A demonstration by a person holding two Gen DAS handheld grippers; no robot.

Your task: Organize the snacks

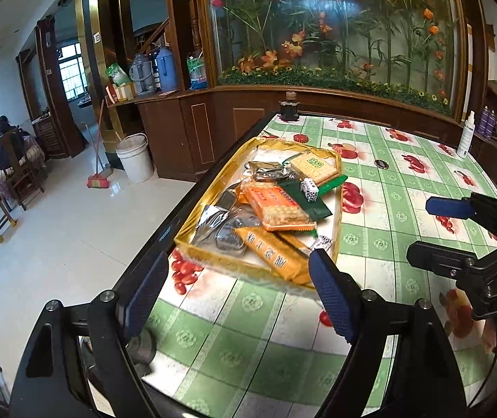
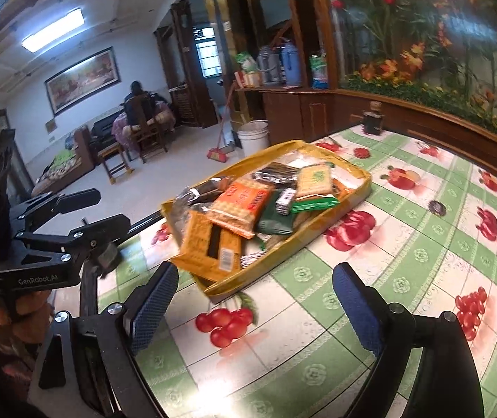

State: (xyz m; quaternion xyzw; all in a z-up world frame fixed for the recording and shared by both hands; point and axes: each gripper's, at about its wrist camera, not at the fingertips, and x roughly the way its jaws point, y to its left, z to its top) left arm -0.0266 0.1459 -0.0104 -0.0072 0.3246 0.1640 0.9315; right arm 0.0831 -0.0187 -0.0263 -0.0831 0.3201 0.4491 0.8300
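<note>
A shallow yellow tray lies on the table's green checked cloth, close to the left edge. Piled in it are several snack packs: an orange cracker pack, a yellow-green biscuit pack, a green wrapper, another orange pack at the near end, and silvery dark wrappers. My left gripper hovers open just short of the tray's near end, empty. My right gripper stands open to the tray's right, also empty.
A dark jar stands at the table's far edge and a white spray bottle at the far right. A red cap and a dark round disc lie beyond the tray. A white bucket and broom stand on the floor left.
</note>
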